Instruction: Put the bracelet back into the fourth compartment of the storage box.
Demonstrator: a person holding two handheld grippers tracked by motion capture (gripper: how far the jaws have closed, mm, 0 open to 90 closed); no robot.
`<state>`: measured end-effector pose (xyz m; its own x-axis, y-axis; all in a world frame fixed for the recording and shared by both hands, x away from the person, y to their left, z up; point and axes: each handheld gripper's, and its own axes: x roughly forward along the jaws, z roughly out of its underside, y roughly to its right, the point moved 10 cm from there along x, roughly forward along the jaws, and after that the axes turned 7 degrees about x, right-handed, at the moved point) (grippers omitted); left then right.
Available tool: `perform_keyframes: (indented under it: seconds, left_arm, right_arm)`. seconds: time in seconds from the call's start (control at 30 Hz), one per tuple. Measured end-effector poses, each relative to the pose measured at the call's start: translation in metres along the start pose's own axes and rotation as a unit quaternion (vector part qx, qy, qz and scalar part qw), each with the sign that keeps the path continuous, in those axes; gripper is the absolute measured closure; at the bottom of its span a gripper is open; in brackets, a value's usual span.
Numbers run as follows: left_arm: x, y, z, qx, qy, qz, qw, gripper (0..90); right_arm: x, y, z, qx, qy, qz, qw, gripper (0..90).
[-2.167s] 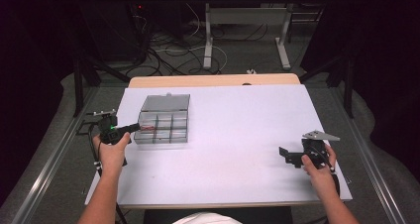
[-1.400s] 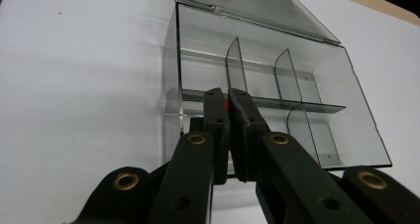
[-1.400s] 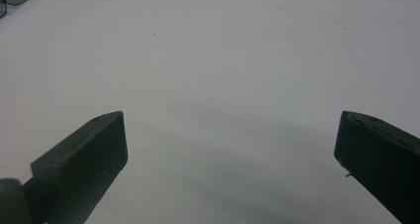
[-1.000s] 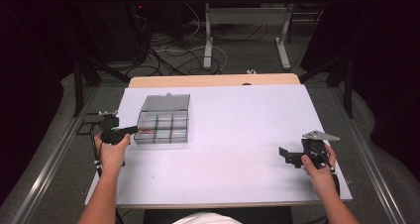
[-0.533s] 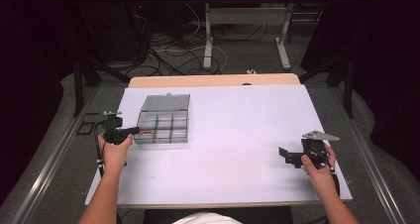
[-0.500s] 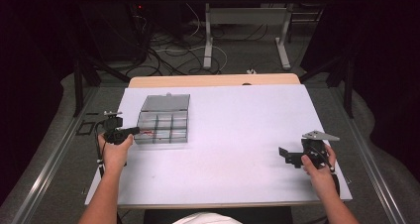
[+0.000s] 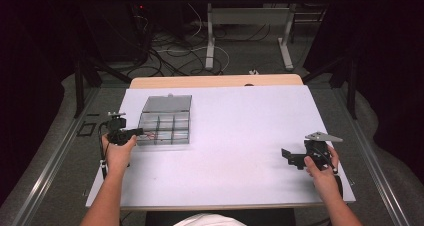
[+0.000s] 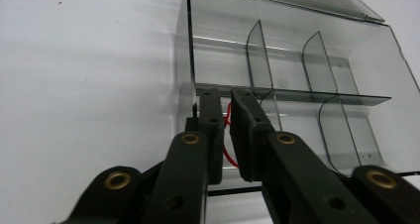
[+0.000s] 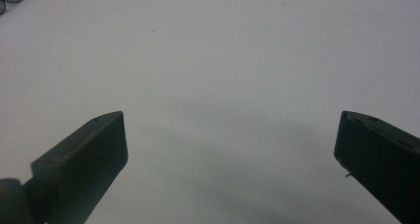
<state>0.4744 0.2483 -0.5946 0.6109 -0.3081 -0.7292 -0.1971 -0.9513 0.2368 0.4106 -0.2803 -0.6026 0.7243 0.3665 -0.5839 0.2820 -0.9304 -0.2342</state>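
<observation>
Clear plastic makes up the organizer box (image 7: 166,122), which sits at the left of the white table (image 7: 240,136) in the high view, its lid tipped open toward the top of the frame. At centre left of that view the left gripper (image 7: 135,132) reaches into the box's near-left compartment. In the left gripper view its jaws stand nearly together with a thin red wire (image 8: 228,130) running between them; they have just been opening a little, and whether the pads press on the wire at this instant I cannot tell, since a narrow gap shows. The box (image 8: 297,85) fills the upper right of that view, its curved dividers marking six cells.

At lower right of the high view the right gripper (image 7: 292,157) rests low over bare table, well apart from the box. The right gripper view shows its jaws spread wide with nothing between them.

The step in hand appears to be letting the red wire go into that compartment. To do it well, the tips should stay below the rim and clear of the dividers while the jaws part, so the wire drops inside rather than catching on a wall. Opening fully before lifting, then drawing straight back the way the jaws point, should keep the light box from being dragged.
</observation>
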Motion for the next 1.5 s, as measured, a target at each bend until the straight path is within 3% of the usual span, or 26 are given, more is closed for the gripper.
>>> perform_keyframes:
  seconds: [0.3,0.33,0.43,0.47,0.57,0.6,0.87,1.1,1.2,1.5]
  left_arm:
    - [-0.004,0.003,-0.005,-0.006,0.023,0.01,0.9997,71.7]
    - [-0.005,0.003,-0.003,-0.001,0.015,0.013,0.9998,70.7]
    - [-0.006,0.005,-0.005,-0.011,0.028,0.012,0.9995,68.0]
    - [-0.008,0.004,-0.004,-0.004,0.021,0.013,0.9997,67.5]
    - [-0.009,0.005,-0.005,-0.014,0.03,0.016,0.9993,65.7]
    - [-0.011,0.004,-0.004,-0.008,0.024,0.016,0.9995,65.2]
    - [-0.014,0.006,-0.007,-0.017,0.04,0.017,0.9989,60.5]
    - [-0.02,0.009,-0.01,-0.011,0.054,0.023,0.9982,53.8]
    - [-0.022,0.011,-0.014,-0.012,0.073,0.023,0.997,50.6]
    - [-0.027,0.022,-0.017,0.007,0.083,0.034,0.996,41.6]
  right_arm:
    - [-0.001,0.001,0.001,0.002,0.0,0.001,1.0,0.0]
    - [-0.001,0.001,0.001,0.002,-0.001,0.001,1.0,0.0]
    - [-0.001,0.002,0.001,0.001,0.001,0.002,1.0,0.0]
    - [-0.001,0.002,0.001,0.002,0.001,0.003,1.0,0.0]
    - [0.0,0.001,0.001,0.0,0.0,0.0,1.0,0.0]
    - [0.0,0.0,0.001,0.0,-0.001,0.0,1.0,0.0]
    - [-0.002,0.002,0.001,0.0,0.002,0.002,1.0,0.0]
    - [-0.002,0.001,0.001,0.0,0.001,0.002,1.0,0.0]
    - [-0.002,0.001,0.001,0.0,0.001,0.002,1.0,0.0]
    - [-0.001,0.0,0.001,-0.001,0.001,0.002,1.0,0.0]
